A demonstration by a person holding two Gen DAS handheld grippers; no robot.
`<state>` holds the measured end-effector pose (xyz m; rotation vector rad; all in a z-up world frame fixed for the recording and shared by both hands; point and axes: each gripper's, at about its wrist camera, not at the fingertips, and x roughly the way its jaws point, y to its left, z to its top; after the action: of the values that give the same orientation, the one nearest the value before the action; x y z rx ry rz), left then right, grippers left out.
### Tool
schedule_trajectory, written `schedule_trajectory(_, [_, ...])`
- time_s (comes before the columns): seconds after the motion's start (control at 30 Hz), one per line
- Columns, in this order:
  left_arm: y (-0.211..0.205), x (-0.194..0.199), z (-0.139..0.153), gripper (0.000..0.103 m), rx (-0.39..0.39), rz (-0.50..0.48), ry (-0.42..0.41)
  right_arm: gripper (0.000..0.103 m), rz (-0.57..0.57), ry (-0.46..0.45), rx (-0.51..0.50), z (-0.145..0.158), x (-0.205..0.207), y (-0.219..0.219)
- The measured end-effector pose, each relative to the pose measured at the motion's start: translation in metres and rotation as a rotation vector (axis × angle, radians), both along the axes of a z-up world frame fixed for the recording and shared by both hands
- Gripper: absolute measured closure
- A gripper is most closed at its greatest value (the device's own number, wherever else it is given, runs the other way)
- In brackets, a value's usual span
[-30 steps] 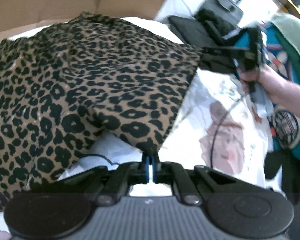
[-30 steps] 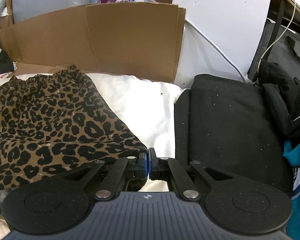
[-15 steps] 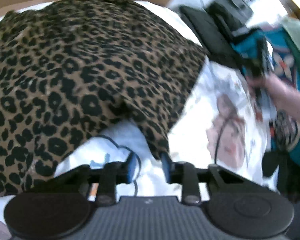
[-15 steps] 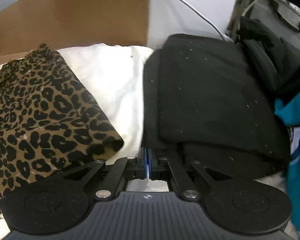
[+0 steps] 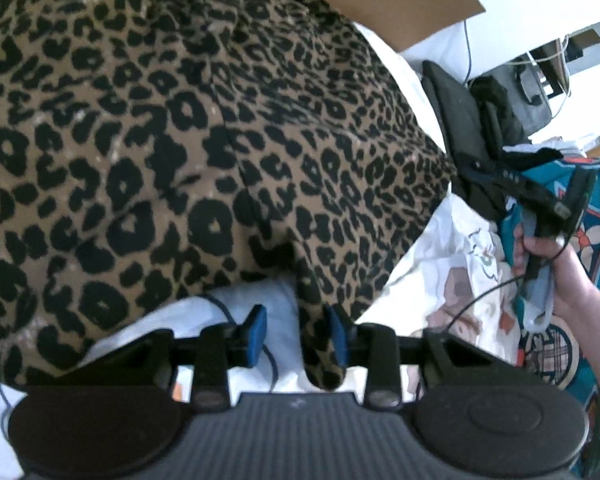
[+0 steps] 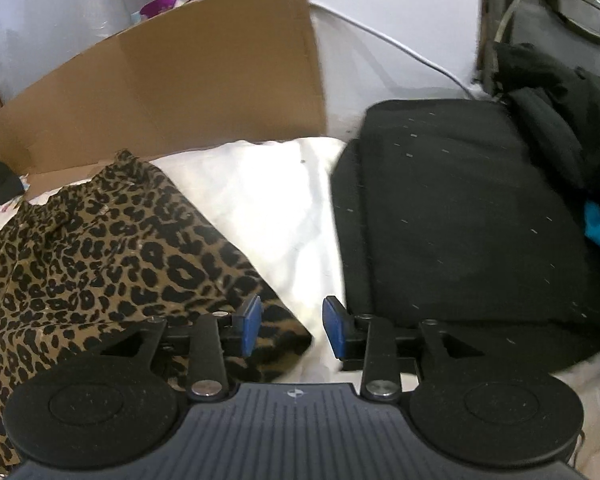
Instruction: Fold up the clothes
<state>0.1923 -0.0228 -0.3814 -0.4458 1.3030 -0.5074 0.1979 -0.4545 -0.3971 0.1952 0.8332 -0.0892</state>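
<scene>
A leopard-print garment (image 5: 180, 140) lies spread over the white bedding (image 6: 268, 208) and fills most of the left wrist view. My left gripper (image 5: 297, 334) is open at its near edge. A loose corner of the fabric (image 5: 320, 356) droops between the fingers, against the right blue pad (image 5: 339, 336). In the right wrist view the same garment (image 6: 100, 256) lies at the left. My right gripper (image 6: 293, 328) is open over its right corner and the white sheet, gripping nothing. The left wrist view also shows the right gripper (image 5: 540, 192) held by a hand (image 5: 548, 256).
A folded black garment (image 6: 440, 220) lies right of the white sheet, with more dark clothes (image 6: 540, 92) behind it. A cardboard sheet (image 6: 180, 92) stands along the back. A printed white cloth (image 5: 460, 264) and a thin black cable (image 5: 480, 296) lie near the person's teal top (image 5: 572, 340).
Both grippers were shut a second ago and now stand open; the leopard garment's corners have been let go and the fabric has settled on the bed. The right gripper has drifted slightly right.
</scene>
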Motion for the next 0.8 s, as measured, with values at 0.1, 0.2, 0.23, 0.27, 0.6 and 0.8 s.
schedule_trajectory(0.1, [-0.005,-0.002,-0.005,0.070,-0.002,-0.012,0.019,0.061,0.026,0.056,-0.034,-0.010,0.012,0.007])
schedule_trajectory(0.2, [-0.009,-0.003,-0.010,0.089,-0.003,-0.023,0.037,0.061,0.016,0.107,-0.039,-0.020,0.020,0.007])
schedule_trajectory(0.23, [-0.011,-0.004,-0.012,0.092,-0.004,-0.027,0.044,0.061,0.019,0.111,-0.033,-0.021,0.021,0.007])
schedule_trajectory(0.27, [-0.013,-0.004,-0.013,0.093,-0.004,-0.031,0.050,0.061,0.031,0.113,-0.032,-0.021,0.021,0.009])
schedule_trajectory(0.6, [-0.016,-0.009,0.001,0.083,0.000,-0.099,0.020,0.103,0.055,0.141,-0.079,-0.014,0.020,0.013])
schedule_trajectory(0.8, [0.001,-0.001,-0.003,0.059,-0.040,0.009,0.015,0.101,0.034,0.150,-0.029,-0.014,0.022,0.002])
